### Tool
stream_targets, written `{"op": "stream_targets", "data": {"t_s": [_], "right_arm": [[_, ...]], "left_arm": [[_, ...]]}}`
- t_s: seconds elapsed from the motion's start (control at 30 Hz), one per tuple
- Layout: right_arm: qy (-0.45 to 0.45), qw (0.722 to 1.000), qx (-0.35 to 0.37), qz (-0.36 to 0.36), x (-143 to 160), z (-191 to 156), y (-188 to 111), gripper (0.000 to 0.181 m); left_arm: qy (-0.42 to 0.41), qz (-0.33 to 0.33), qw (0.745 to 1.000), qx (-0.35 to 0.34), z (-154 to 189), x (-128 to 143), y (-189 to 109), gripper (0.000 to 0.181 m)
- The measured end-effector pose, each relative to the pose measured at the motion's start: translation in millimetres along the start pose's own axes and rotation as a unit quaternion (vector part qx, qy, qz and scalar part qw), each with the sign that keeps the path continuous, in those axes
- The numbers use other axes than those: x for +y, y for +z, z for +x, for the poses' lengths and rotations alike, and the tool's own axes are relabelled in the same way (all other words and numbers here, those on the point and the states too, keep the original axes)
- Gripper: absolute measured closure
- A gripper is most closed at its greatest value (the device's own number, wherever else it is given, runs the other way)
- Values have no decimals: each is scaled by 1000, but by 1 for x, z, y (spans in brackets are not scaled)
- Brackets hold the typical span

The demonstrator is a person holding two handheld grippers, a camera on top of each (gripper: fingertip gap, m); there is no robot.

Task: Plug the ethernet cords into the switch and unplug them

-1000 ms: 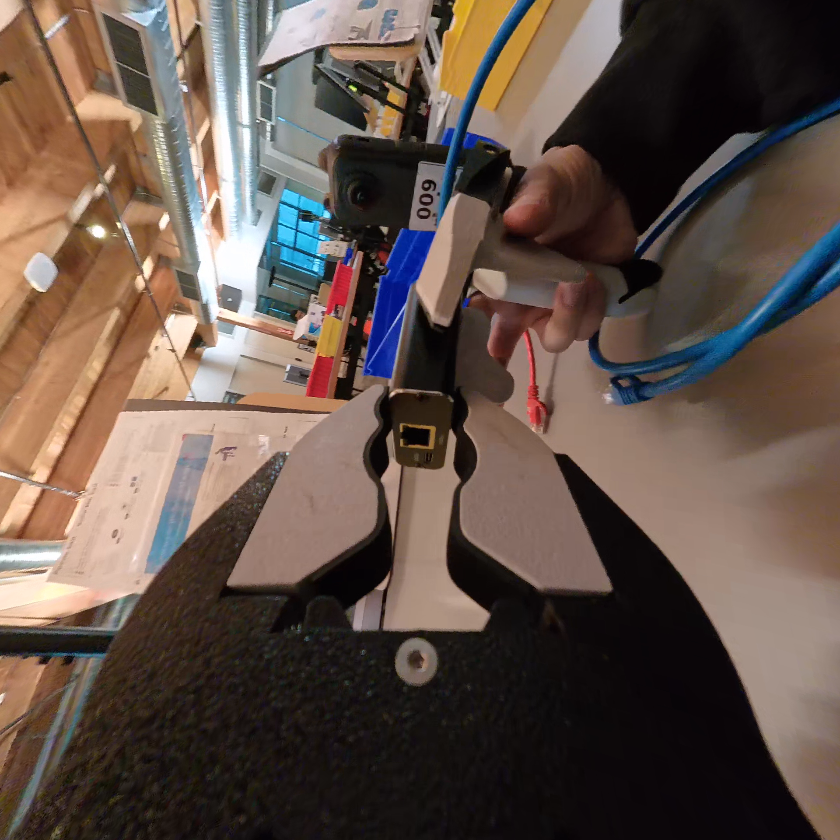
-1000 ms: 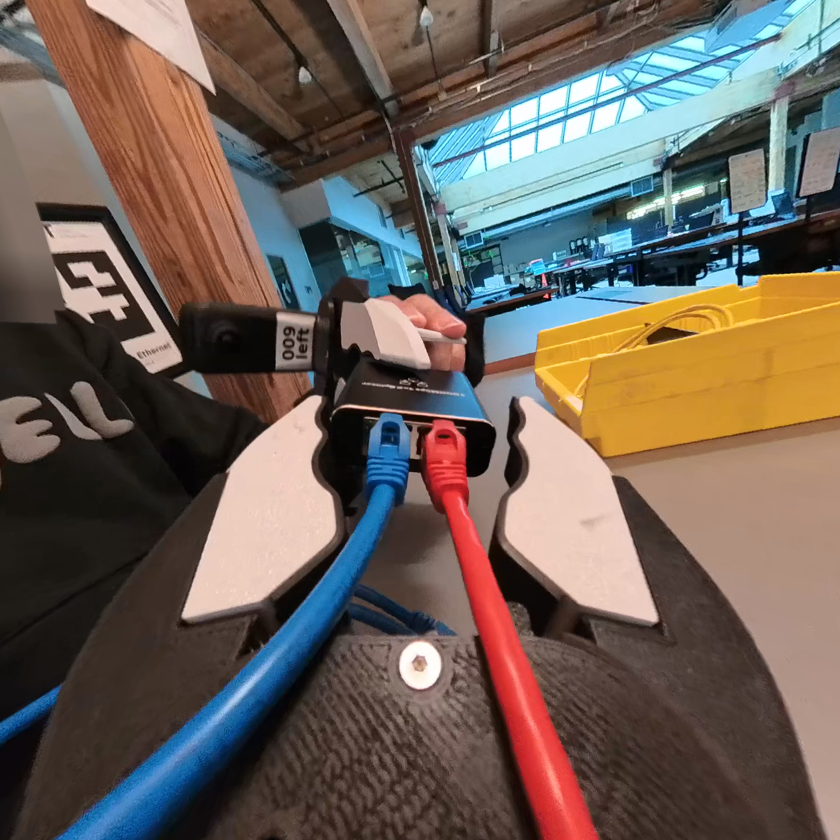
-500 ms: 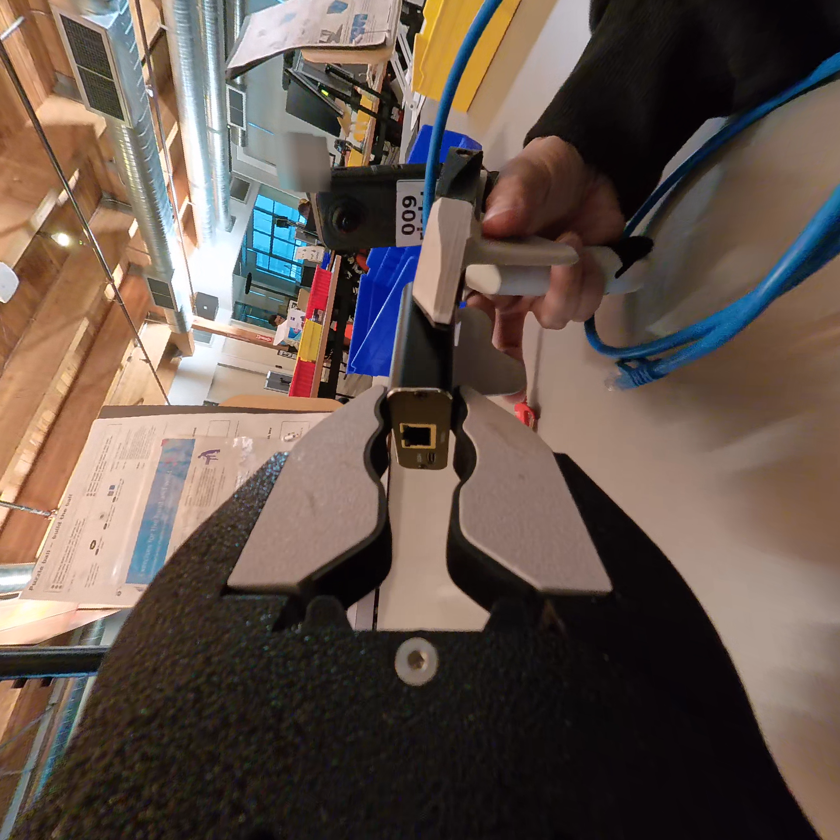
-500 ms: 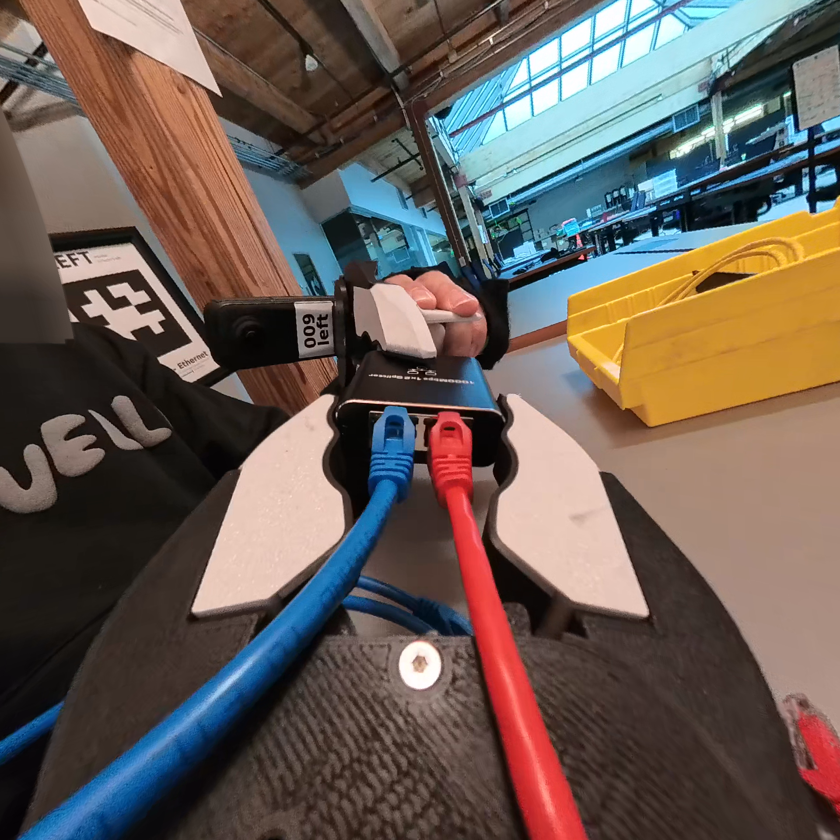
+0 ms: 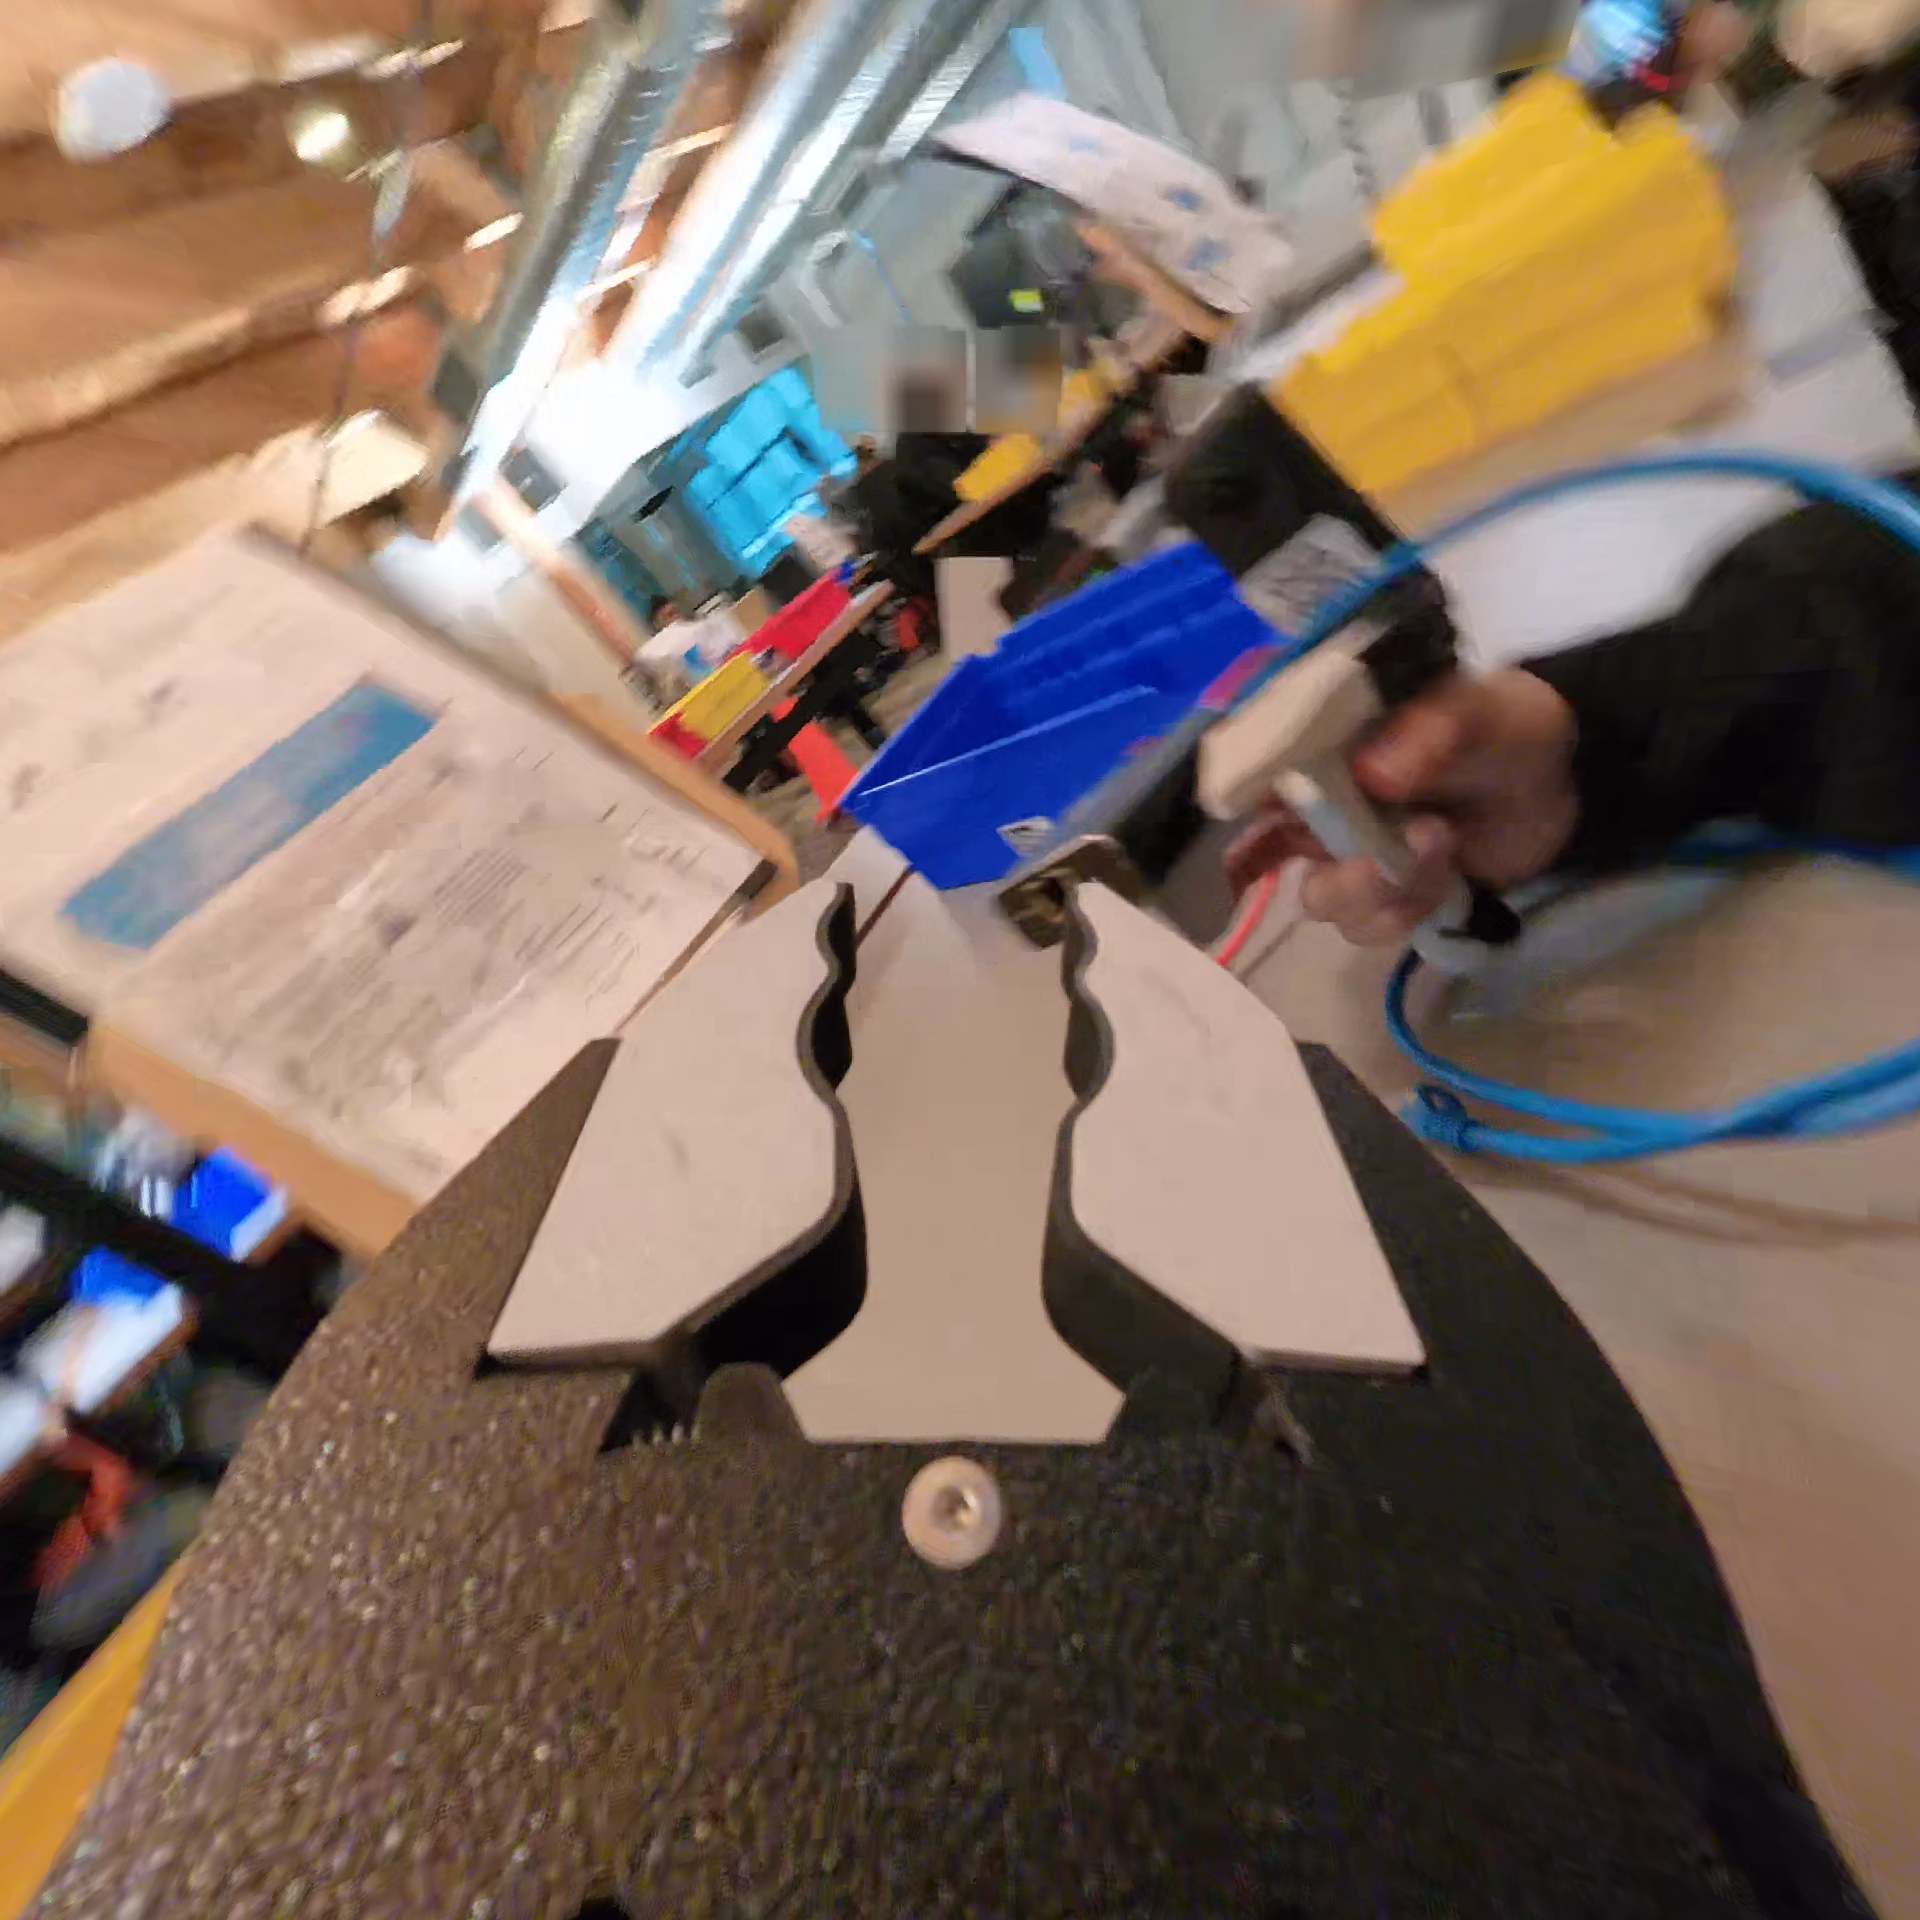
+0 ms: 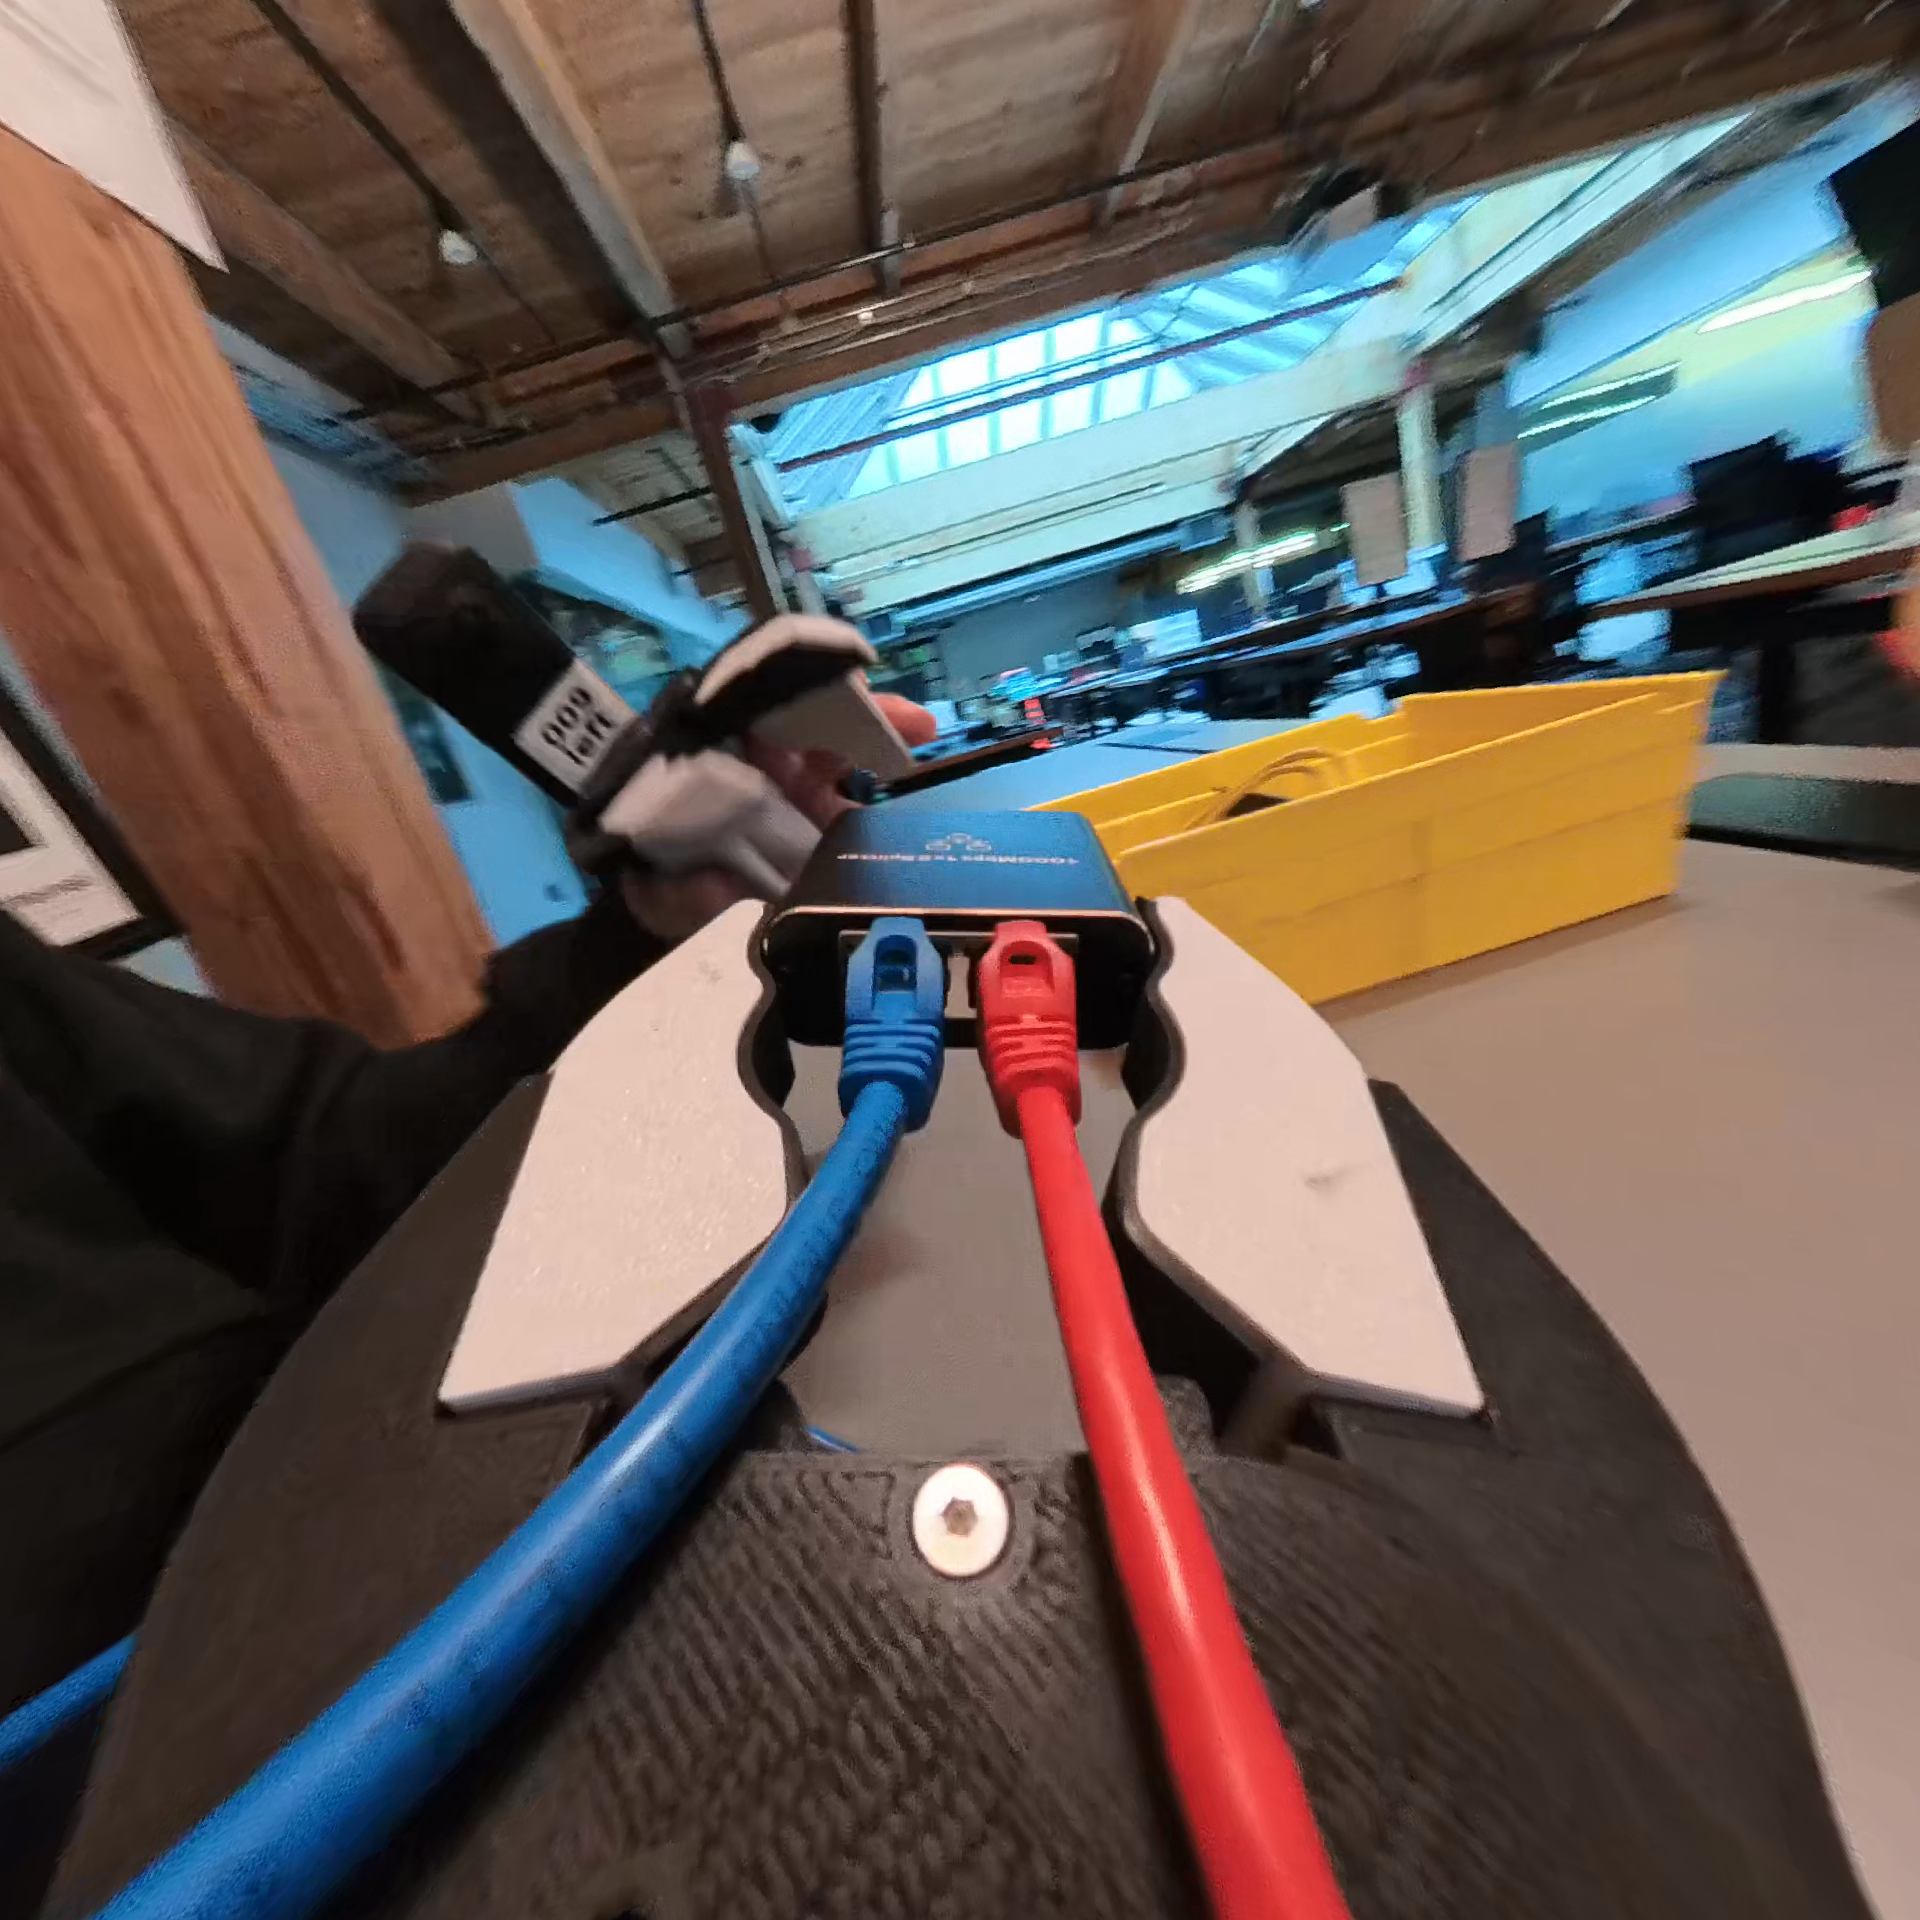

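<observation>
The black switch (image 6: 966, 862) sits between the fingers of my right gripper (image 6: 958, 935), which is shut on its sides just above the grey table (image 6: 1662, 1143). A blue cord (image 6: 894, 997) and a red cord (image 6: 1029, 997) are plugged into its near face and run back over the gripper. My left gripper (image 5: 956, 914) is open and empty. The switch's gold end (image 5: 1044, 899) shows just past its right fingertip, blurred. In the right wrist view the left gripper (image 6: 769, 686) is behind the switch to the left, clear of it.
Yellow bins (image 6: 1403, 821) stand on the table right of the switch. A wooden post (image 6: 208, 675) rises at the left. A blue bin (image 5: 1039, 748) and a board with printed sheets (image 5: 312, 831) lie ahead of the left gripper. Loose blue cord loops (image 5: 1558, 1132) lie on the table.
The left gripper has let go of the switch, opened and swung away. The right gripper has closed in on the switch's sides and now holds it.
</observation>
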State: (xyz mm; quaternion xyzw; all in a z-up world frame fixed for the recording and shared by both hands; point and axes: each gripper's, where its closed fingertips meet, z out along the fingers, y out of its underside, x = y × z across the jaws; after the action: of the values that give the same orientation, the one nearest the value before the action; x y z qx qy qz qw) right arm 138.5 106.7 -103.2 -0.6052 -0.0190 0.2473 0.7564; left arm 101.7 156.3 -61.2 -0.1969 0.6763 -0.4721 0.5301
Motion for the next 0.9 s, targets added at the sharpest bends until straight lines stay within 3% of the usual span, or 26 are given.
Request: {"op": "stream_targets", "data": {"t_s": [0.07, 0.17, 0.37, 0.53, 0.6, 0.7, 0.77, 0.9], "right_arm": [[-4, 1000, 18, 16, -5, 7, -7, 118], [-14, 999, 36, 34, -10, 13, -13, 118], [-30, 997, 6, 68, -20, 4, -16, 118], [-52, 995, -46, 77, -25, -15, -20, 117], [-48, 993, -58, 88, -30, -18, -25, 117], [-48, 992, -67, 99, -37, -19, -33, 117], [-51, 990, -79, 102, -40, -23, -40, 117], [-59, 987, -96, 115, -51, -28, -58, 118]], "left_arm": [[-96, -43, 991, -87, -45, 17, -18, 146], [-197, -157, 949, -192, -94, 75, -55, 145], [-280, -388, 866, -144, -123, 184, -63, 130], [-323, -448, 825, -120, -142, 232, -43, 126], [-344, -445, 821, -99, -138, 241, -32, 127], [-345, -456, 814, -100, -135, 252, -27, 162], [-342, -449, 818, -108, -137, 251, -27, 166], [-331, -396, 842, -158, -161, 219, -28, 172]]}}
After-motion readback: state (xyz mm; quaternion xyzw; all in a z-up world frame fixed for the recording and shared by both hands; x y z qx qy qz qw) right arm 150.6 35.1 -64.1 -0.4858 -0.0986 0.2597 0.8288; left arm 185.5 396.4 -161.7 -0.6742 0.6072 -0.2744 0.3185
